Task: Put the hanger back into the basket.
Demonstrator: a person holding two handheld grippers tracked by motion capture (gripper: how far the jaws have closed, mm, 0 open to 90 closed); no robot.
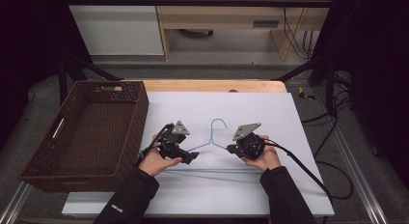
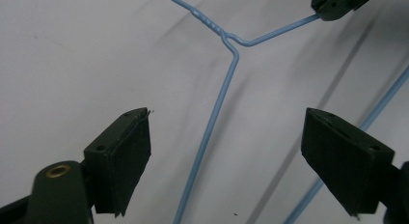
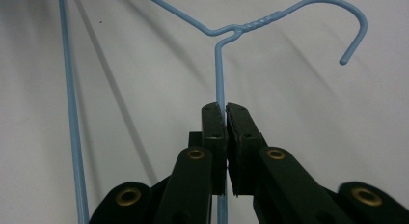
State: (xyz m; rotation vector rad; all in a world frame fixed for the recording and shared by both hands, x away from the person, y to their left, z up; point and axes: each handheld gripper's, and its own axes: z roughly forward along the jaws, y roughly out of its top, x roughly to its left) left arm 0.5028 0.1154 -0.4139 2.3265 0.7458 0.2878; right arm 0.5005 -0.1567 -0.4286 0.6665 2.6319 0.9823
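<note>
Two grippers work one blue wire hanger, which lies flat on a pale sheet covering the table, roughly mid-sheet, hook end pointing away from the person. R gripper is clamped on the hanger's right shoulder wire: in the right gripper view its jaws are pressed together w/ the blue wire running straight in between them, the twisted neck and hook just beyond. L gripper sits at the hanger's left shoulder, jaws spread wide; in the left gripper view the left shoulder wire runs up between the two jaws w/o touching either pad, so nothing is gripped there. Same view shows the tip of the R gripper on the other shoulder wire, top right. Hanger's long bottom bar lies nearer the person, betw. the two hands. Brown wicker basket stands at the table's left side, just beside the sheet's edge and near the L hand; apart from the hanger. R hand rests on the sheet, cable trailing off to the right.
</note>
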